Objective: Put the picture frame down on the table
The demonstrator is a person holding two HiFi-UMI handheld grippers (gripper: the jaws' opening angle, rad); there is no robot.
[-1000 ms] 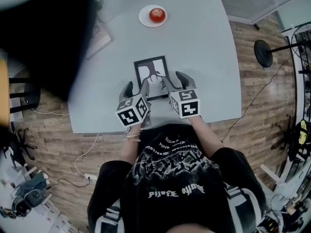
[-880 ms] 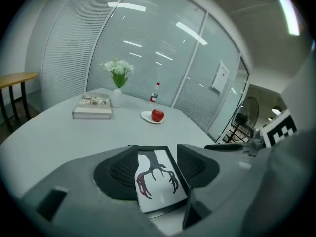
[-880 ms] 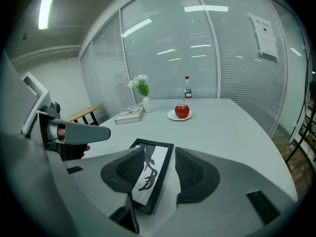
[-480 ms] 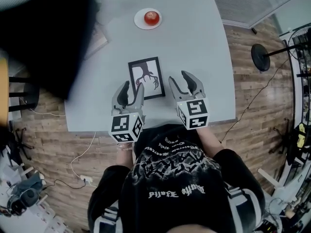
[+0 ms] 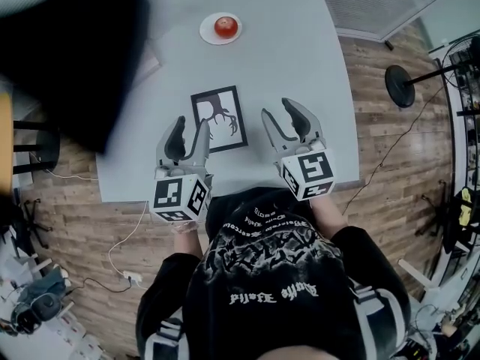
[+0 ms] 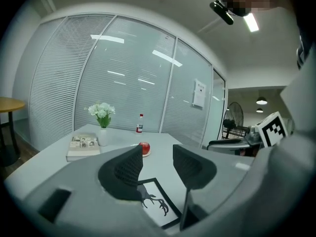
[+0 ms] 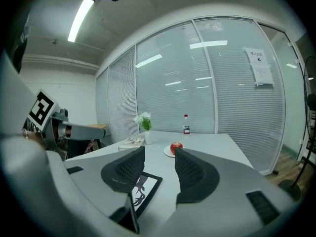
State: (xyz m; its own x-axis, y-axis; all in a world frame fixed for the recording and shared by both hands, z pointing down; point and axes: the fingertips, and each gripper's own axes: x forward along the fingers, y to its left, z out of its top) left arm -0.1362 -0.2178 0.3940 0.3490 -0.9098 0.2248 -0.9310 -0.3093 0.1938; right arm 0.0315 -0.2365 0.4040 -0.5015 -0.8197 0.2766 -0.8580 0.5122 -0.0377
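A black picture frame (image 5: pixel 218 118) with a dark antler drawing on white lies flat on the grey table (image 5: pixel 300 58), in front of the person. My left gripper (image 5: pixel 188 136) hovers just left of the frame, jaws apart and empty. My right gripper (image 5: pixel 288 124) is to the frame's right, also open with nothing between its jaws. The frame (image 6: pixel 159 208) shows below the jaws in the left gripper view, and the same frame (image 7: pixel 144 188) lies low left in the right gripper view. Neither gripper touches it.
A red apple (image 5: pixel 226 26) sits on a white plate (image 5: pixel 208 32) at the far middle of the table. A book (image 6: pixel 83 146), a vase of white flowers (image 6: pixel 101 120) and a small bottle (image 6: pixel 140 124) stand farther back. The table's near edge runs just under both grippers.
Both grippers have drawn back toward the person and spread apart, away from the frame. The frame stays flat on the table, now free of both.
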